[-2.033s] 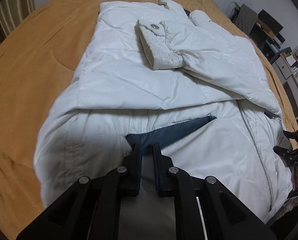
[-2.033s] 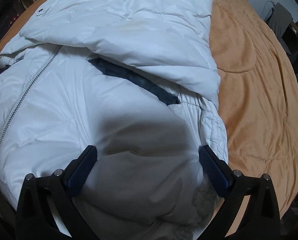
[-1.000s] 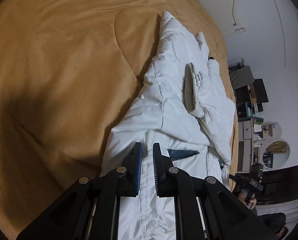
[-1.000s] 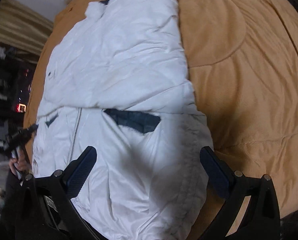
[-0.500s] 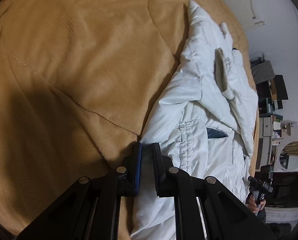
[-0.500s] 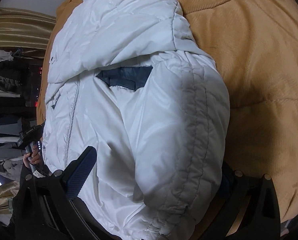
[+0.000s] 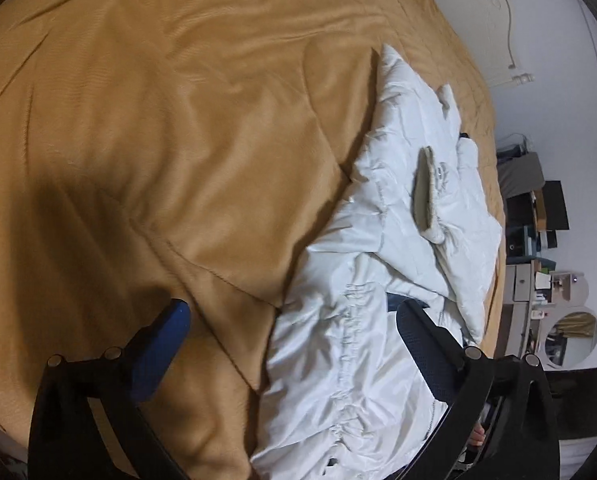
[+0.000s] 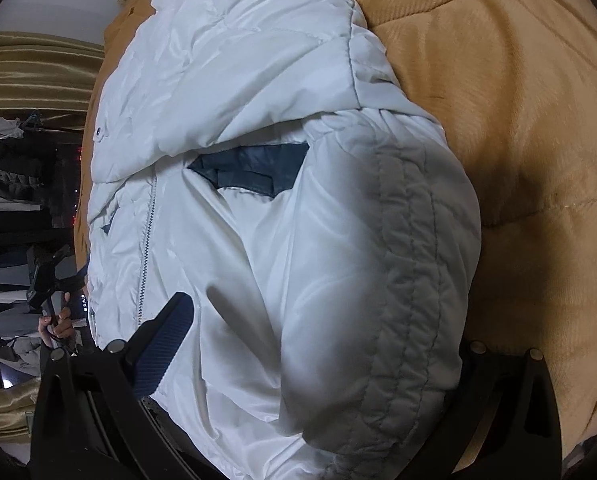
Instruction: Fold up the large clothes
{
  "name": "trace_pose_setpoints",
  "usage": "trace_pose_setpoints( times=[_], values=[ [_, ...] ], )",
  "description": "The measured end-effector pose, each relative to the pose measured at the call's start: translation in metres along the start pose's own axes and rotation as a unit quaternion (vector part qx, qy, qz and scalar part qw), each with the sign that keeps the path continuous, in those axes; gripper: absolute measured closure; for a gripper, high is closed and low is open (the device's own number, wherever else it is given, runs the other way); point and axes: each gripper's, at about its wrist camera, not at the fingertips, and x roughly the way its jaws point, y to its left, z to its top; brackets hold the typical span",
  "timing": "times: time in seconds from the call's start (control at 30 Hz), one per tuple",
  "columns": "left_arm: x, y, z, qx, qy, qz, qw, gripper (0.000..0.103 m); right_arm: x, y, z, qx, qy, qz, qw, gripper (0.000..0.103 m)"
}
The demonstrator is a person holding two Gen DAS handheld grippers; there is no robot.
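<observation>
My left gripper (image 7: pixel 294 344) is opening; its jaws stand wide, pads clear of the white jacket (image 7: pixel 378 340) lying along the near edge of the orange bedspread (image 7: pixel 178 140). My right gripper (image 8: pixel 322 360) straddles the jacket's bulged hem; its right finger is hidden, so grip is indeterminate.

A puffy white quilted jacket (image 8: pixel 258 240) with a dark blue lining patch (image 8: pixel 250 172) and a grey zip (image 8: pixel 148 240) lies on a bed covered by a tan ribbed blanket (image 8: pixel 518 120). The right tongs (image 8: pixel 322 344) stand wide, straddling its gathered hem (image 8: pixel 410 280); one blue pad (image 8: pixel 166 340) shows, the other is hidden behind fabric.
</observation>
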Motion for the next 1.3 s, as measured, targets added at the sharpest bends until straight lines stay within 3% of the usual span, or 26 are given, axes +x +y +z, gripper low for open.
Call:
trace_pose_setpoints(
  times=[0.1,0.17,0.23,0.33,0.4,0.47,0.5,0.6,0.67,0.7,0.73,0.77,0.8,0.87,0.93,1.03,1.17,1.3],
  values=[
    [0.016,0.001,0.002,-0.012,0.027,-0.027,0.9992,0.000,0.005,0.006,0.001,0.001,0.000,-0.002,1.000,0.000],
    [0.033,-0.005,0.003,0.007,0.052,-0.032,0.9981,0.000,0.002,0.005,0.002,0.004,-0.004,0.008,1.000,0.000],
    [0.054,-0.017,0.002,0.041,0.082,-0.007,0.9958,0.000,0.001,0.003,0.001,0.004,-0.004,0.011,1.000,0.000],
    [0.063,-0.037,-0.006,0.100,0.096,0.038,0.9896,0.001,-0.001,0.005,-0.001,-0.002,0.001,0.013,1.000,0.000],
    [0.057,-0.044,-0.016,0.108,0.113,-0.004,0.9877,0.001,-0.003,0.011,-0.004,-0.013,0.009,0.019,1.000,0.000],
    [0.048,-0.054,-0.030,0.114,0.133,-0.070,0.9820,0.000,-0.006,0.023,-0.011,-0.043,0.024,0.029,0.998,0.000],
    [0.046,-0.059,-0.036,0.131,0.134,-0.074,0.9796,0.000,-0.009,0.028,-0.014,-0.058,0.030,0.030,0.997,0.000],
    [0.065,-0.061,-0.047,0.161,0.160,-0.011,0.9738,0.001,-0.011,0.038,-0.021,-0.088,0.052,0.038,0.994,0.000],
    [0.074,-0.057,-0.050,0.160,0.161,0.004,0.9739,0.003,-0.005,0.037,-0.022,-0.081,0.067,0.027,0.994,0.000],
    [0.075,-0.058,-0.049,0.154,0.154,0.017,0.9759,0.011,-0.001,0.036,-0.021,-0.078,0.071,0.017,0.994,0.000],
    [0.074,-0.060,-0.045,0.148,0.148,0.043,0.9769,0.020,0.005,0.036,-0.021,-0.077,0.074,-0.008,0.994,0.007],
    [0.071,-0.060,-0.043,0.143,0.145,0.063,0.9770,0.041,0.009,0.040,-0.021,-0.084,0.076,-0.046,0.993,0.032],
    [0.066,-0.061,-0.037,0.131,0.142,0.067,0.9788,0.056,0.011,0.044,-0.020,-0.095,0.079,-0.097,0.988,0.046],
    [0.055,-0.065,-0.028,0.115,0.147,0.062,0.9805,0.072,0.002,0.055,-0.016,-0.103,0.071,-0.118,0.985,0.075],
    [0.043,-0.080,-0.027,0.135,0.144,0.081,0.9770,0.077,-0.017,0.071,-0.013,-0.108,0.052,-0.123,0.985,0.080],
    [0.023,-0.114,-0.040,0.198,0.134,0.114,0.9642,0.082,-0.050,0.100,-0.013,-0.130,0.017,-0.118,0.984,0.083],
    [-0.010,-0.124,-0.055,0.224,0.135,0.102,0.9597,0.083,-0.083,0.117,-0.024,-0.122,-0.003,-0.112,0.986,0.084],
    [-0.029,-0.101,-0.087,0.220,0.183,0.091,0.9539,0.083,-0.098,0.112,-0.057,-0.112,0.008,-0.089,0.990,0.084]
  ],
)
